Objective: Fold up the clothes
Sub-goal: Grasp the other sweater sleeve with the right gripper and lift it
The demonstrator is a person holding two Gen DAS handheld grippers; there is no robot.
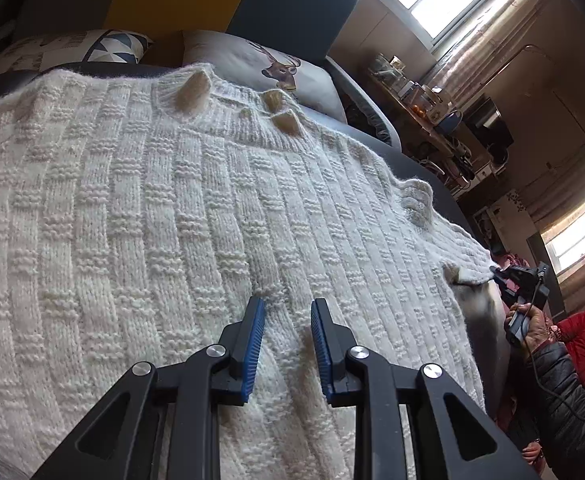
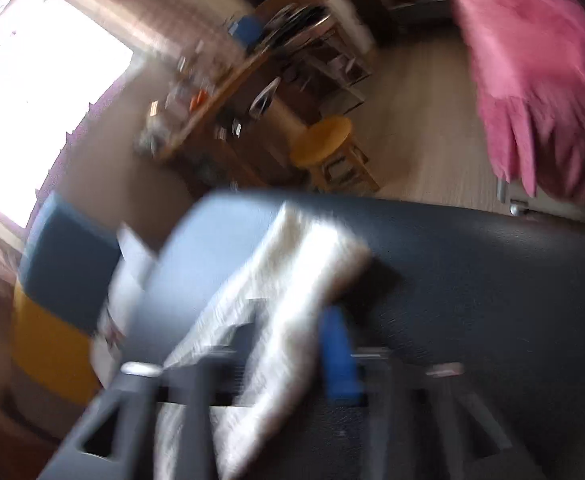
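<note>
A cream knitted sweater (image 1: 164, 208) lies spread flat over a dark sofa (image 1: 424, 168). The left claw (image 1: 286, 312) hovers over its lower part, blue pads apart, gripping nothing. At the sweater's right edge, the right claw (image 1: 497, 274) pinches the knit, held by a hand (image 1: 532, 322).

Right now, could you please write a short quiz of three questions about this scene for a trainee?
1. True or false: the left gripper hovers open above the white chunky-knit sweater.
2. What does the right gripper pinch? A) the deer-print cushion B) a part of the sweater C) nothing
3. Fill in: the yellow round wooden stool stands on the ____.

Key: 1 true; 2 B; 3 floor.
</note>
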